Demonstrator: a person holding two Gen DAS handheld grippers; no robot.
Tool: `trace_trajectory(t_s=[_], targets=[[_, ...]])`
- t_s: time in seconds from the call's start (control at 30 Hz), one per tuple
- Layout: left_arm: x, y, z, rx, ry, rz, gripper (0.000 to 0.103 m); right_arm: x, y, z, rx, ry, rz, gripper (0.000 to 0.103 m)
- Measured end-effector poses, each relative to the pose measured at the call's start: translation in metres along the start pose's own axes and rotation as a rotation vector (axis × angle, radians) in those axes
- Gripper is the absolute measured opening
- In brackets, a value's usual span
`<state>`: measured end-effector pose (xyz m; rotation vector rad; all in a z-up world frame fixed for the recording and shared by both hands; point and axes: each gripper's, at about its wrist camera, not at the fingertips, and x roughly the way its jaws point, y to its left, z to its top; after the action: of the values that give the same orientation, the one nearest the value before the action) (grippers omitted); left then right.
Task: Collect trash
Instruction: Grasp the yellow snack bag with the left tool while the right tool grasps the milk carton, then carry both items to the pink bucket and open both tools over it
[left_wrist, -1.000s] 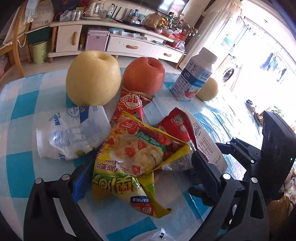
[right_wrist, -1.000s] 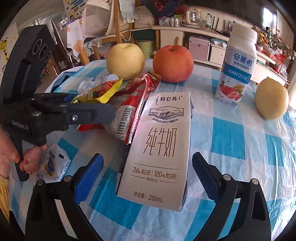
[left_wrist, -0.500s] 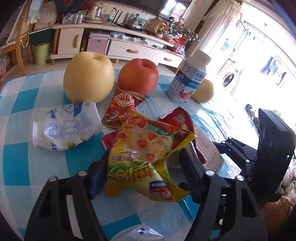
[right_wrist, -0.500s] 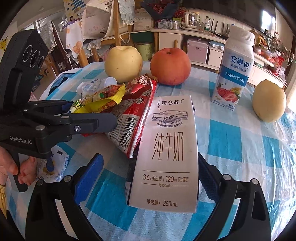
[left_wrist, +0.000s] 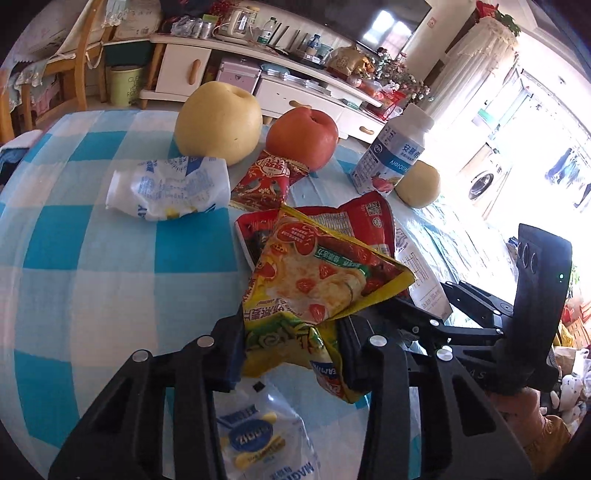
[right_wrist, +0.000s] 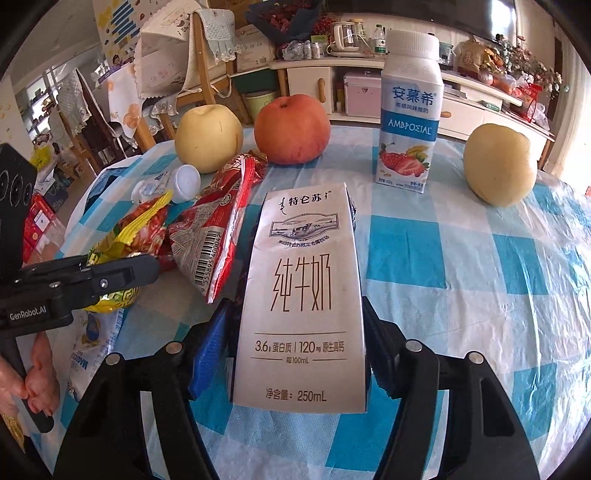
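Note:
A crumpled yellow snack bag (left_wrist: 317, 284) sits between the fingers of my left gripper (left_wrist: 291, 332), whose jaws are closing and squeeze its lower end. Behind the bag lies a red wrapper (left_wrist: 343, 225). A white milk carton (right_wrist: 299, 295) lies flat on the checked tablecloth (right_wrist: 461, 295). My right gripper (right_wrist: 295, 321) straddles its near end, jaws closing, and the pads meet its two long sides. In the right wrist view the left gripper (right_wrist: 122, 273) comes in from the left with the yellow bag (right_wrist: 125, 240) in it, held by a person's hand (right_wrist: 33, 373).
More trash lies around: a small red wrapper (left_wrist: 266, 181), a crumpled white-and-blue pouch (left_wrist: 170, 184) and a clear packet (left_wrist: 258, 435) under the left gripper. At the back stand a yellow pear (right_wrist: 208, 138), a red apple (right_wrist: 291, 129), a yogurt bottle (right_wrist: 410, 110) and another pear (right_wrist: 498, 162).
The left jaws have narrowed onto the yellow bag, which has bunched up between them. The right jaws have come in from wide apart to the carton's sides. Both grippers shifted slightly across the table.

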<state>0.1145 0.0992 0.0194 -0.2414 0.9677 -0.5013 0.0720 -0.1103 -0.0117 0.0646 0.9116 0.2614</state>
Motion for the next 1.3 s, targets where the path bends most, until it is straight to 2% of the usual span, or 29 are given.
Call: trace_trajectory(t_s=[0.23, 0.37, 0.6, 0.8, 1.07, 1.3], targets=[[-0.032, -0.006, -0.026, -0.053, -0.050, 0.004, 0.042, -0.021, -0.018, -0.011, 0.120, -0.027, 0.026, 0.067], [-0.052, -0.012, -0.042, -0.085, -0.084, -0.018, 0.042, -0.033, -0.027, -0.021, 0.192, -0.043, 0.041, 0.067], [-0.084, -0.016, -0.069, -0.143, -0.131, -0.033, 0.042, -0.056, -0.024, -0.043, 0.274, -0.063, 0.088, 0.067], [-0.111, -0.008, -0.081, -0.205, -0.196, -0.079, 0.042, -0.077, 0.000, -0.063, 0.255, -0.080, 0.121, 0.067], [-0.133, 0.004, -0.080, -0.263, -0.271, -0.135, 0.042, -0.100, 0.029, -0.082, 0.211, -0.093, 0.158, 0.067], [-0.159, 0.019, -0.079, -0.309, -0.340, -0.125, 0.042, -0.120, 0.061, -0.084, 0.132, -0.117, 0.181, 0.067]])
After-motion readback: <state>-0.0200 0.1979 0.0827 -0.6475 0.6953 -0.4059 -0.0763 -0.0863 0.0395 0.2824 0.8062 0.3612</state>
